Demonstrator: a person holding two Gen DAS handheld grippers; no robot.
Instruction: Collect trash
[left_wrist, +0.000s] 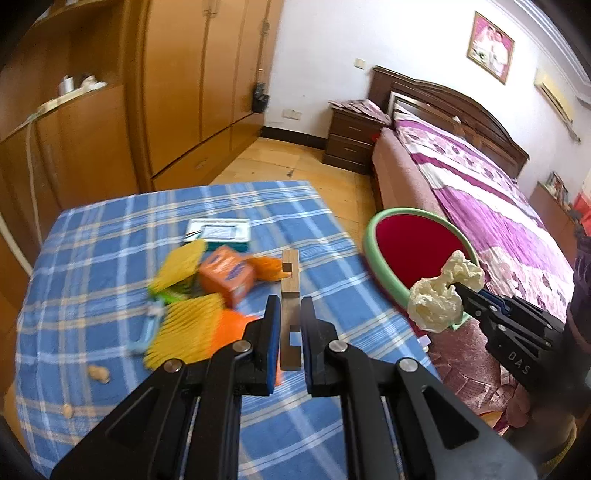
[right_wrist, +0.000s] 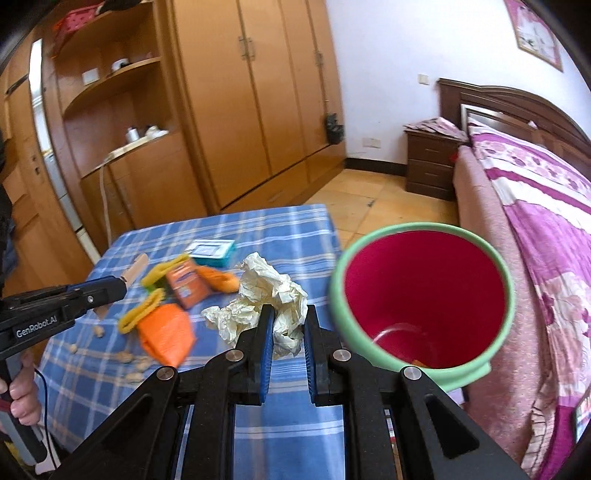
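Left wrist view: left gripper (left_wrist: 286, 325) clamped on a notched wood stick (left_wrist: 289, 295), carried above the checked tablecloth (left_wrist: 110, 229); at right, the right gripper (left_wrist: 458, 286) grips a crumpled paper wad (left_wrist: 439, 299) w/ the green-rimmed bin (left_wrist: 373, 254) just behind it. Right wrist view: right gripper (right_wrist: 288, 325) pinches the wad (right_wrist: 273, 295), bin (right_wrist: 340, 295) beside it, mouth open, some scraps at the bottom. Judged partway: two pieces in hand, not yet dropped; orange wrappers (right_wrist: 166, 332), small box (right_wrist: 186, 284) & peanut shells (right_wrist: 127, 356) are on the cloth.
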